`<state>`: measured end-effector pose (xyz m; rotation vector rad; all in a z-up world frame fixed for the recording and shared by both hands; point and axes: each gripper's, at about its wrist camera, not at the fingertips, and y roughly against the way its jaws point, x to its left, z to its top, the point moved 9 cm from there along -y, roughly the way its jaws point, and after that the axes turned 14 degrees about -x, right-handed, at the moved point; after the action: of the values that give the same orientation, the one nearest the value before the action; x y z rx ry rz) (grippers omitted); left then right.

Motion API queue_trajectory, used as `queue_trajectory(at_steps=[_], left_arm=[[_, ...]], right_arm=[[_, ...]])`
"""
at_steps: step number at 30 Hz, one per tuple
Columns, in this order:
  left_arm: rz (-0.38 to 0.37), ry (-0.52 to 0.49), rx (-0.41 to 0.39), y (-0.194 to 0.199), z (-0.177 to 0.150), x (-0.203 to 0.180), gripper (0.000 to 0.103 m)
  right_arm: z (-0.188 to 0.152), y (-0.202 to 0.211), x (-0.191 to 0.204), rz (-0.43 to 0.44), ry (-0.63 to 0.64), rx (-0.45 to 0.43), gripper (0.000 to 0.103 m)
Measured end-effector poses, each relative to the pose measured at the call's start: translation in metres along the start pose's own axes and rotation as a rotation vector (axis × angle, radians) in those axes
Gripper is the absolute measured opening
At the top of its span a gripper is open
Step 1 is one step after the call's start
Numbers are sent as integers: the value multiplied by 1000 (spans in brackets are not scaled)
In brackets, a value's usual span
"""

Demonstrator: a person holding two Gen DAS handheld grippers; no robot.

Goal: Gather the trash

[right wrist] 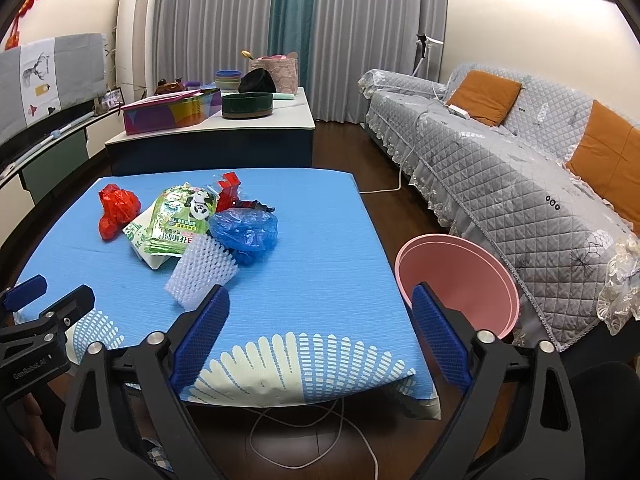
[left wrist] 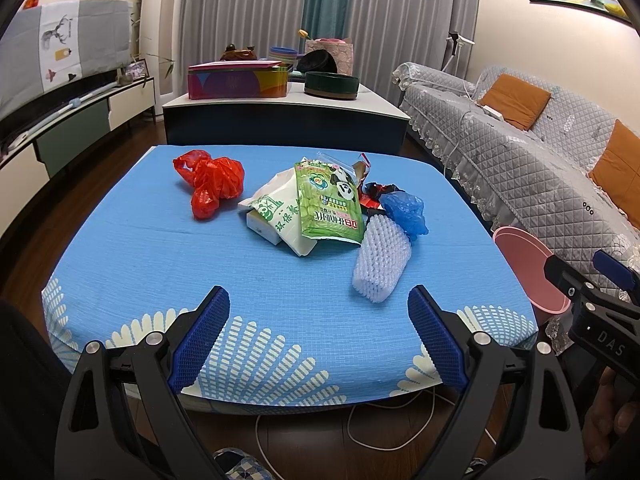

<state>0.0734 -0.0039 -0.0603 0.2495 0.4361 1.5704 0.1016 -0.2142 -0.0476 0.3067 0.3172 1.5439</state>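
blue cloth with white flower prints covers the table (left wrist: 140,248), and the trash lies heaped a little past its middle. a crumpled red plastic bag (left wrist: 210,188) sits apart on the left of the heap. beside it a green snack packet with a panda (left wrist: 330,204) leans over a white bag with green print (left wrist: 276,216), and a white foam net sleeve (left wrist: 382,266) lies nearest the grippers, touching a scrunched blue plastic bag (left wrist: 406,210); red and black wrapper scraps (right wrist: 240,200) poke out behind. a pink bin (right wrist: 456,280) stands off the table's right edge, next to the grey quilted sofa (right wrist: 520,184). the left gripper (left wrist: 318,336) hovers over the near edge with its blue pads spread wide and nothing between them. the right gripper (right wrist: 320,336) is likewise spread and empty, near the table's right corner.
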Motion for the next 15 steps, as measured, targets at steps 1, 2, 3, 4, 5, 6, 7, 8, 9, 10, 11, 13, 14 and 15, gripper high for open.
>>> queue_trajectory(at_steps=[1, 2, 3, 4, 5, 6, 7, 8, 9, 10, 11, 13, 14, 15], left_arm=[[0, 1, 0, 0, 0, 0, 87], [0, 1, 0, 1, 1, 0, 87], [1, 2, 0, 0, 1, 0, 87], [1, 2, -1, 1, 2, 0, 87], [2, 3, -1, 1, 3, 0, 87], [3, 4, 0, 0, 4, 0, 87], [3, 5, -1, 1, 3, 0, 87], [5, 7, 0, 1, 4, 1, 85], [5, 8, 1, 1, 4, 1, 83], [7, 8, 2, 0, 4, 1, 80], [10, 12, 3, 0, 4, 2, 79], [9, 19, 5, 0, 5, 3, 75], [6, 22, 3, 0, 6, 2, 73], [4, 22, -1, 0, 7, 2, 73]], right_arm=[[0, 0, 0, -1, -1, 1, 89], [0, 0, -1, -2, -1, 0, 89], [0, 0, -1, -3, 0, 0, 88], [0, 0, -1, -2, -1, 0, 87], [0, 0, -1, 0, -2, 0, 87], [0, 0, -1, 0, -3, -2, 85], [0, 0, 0, -2, 0, -3, 84], [1, 0, 0, 0, -2, -4, 83], [1, 1, 1, 2, -4, -6, 80], [2, 1, 1, 4, -10, -8, 77], [3, 1, 1, 12, -21, -11, 75], [6, 2, 4, 27, -28, -18, 68], [9, 2, 6, 39, -29, -21, 66], [11, 1, 8, 46, -29, -23, 64]])
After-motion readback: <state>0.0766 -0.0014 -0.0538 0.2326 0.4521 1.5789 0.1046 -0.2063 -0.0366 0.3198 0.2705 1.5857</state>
